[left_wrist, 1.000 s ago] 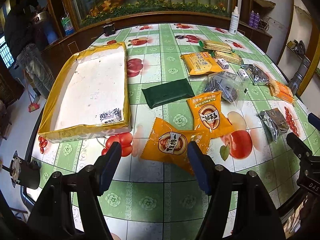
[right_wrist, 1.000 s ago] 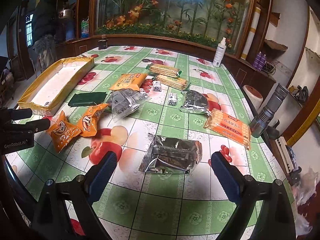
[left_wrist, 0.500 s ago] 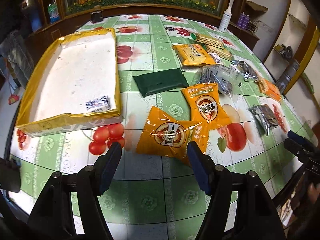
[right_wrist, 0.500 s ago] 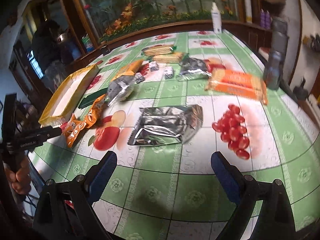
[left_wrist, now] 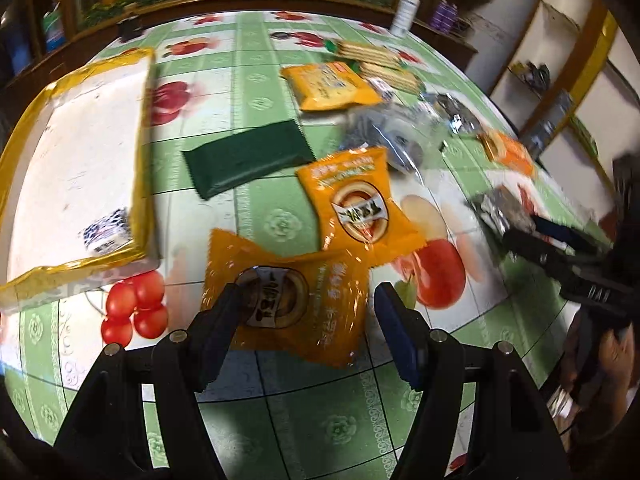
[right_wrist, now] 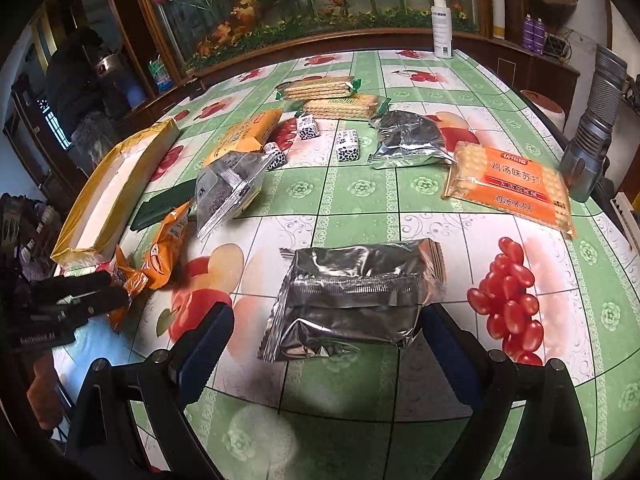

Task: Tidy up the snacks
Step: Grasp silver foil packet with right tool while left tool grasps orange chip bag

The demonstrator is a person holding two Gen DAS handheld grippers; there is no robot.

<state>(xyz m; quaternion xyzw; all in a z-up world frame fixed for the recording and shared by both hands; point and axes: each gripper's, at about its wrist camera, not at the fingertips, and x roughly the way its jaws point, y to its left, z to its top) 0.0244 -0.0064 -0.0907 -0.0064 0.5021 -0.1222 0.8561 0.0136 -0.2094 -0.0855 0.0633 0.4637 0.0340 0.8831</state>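
My left gripper (left_wrist: 308, 312) is open, its fingers on either side of the near orange snack packet (left_wrist: 288, 300) on the green tablecloth; that packet also shows in the right wrist view (right_wrist: 132, 280). A second orange packet (left_wrist: 356, 200) lies just beyond it. The yellow-rimmed white tray (left_wrist: 140, 128) stands at the left with one small black-and-white packet (left_wrist: 106, 232) in it. My right gripper (right_wrist: 324, 328) is open, its fingers on either side of a silver foil packet (right_wrist: 352, 292). The left gripper (right_wrist: 80, 296) shows at the left of the right wrist view.
A dark green packet (left_wrist: 248, 156), a clear bag of dark snacks (right_wrist: 228, 188), an orange cracker pack (right_wrist: 508, 184), a second silver packet (right_wrist: 408, 140), biscuit packs (right_wrist: 320, 88), small black-and-white packets (right_wrist: 346, 146), a white spray bottle (right_wrist: 442, 26) at the back, a grey flask (right_wrist: 592, 128) at the right edge.
Both grippers have moved forward and down. The left one now straddles the near orange packet; the right one now straddles the silver packet. Both stay open.
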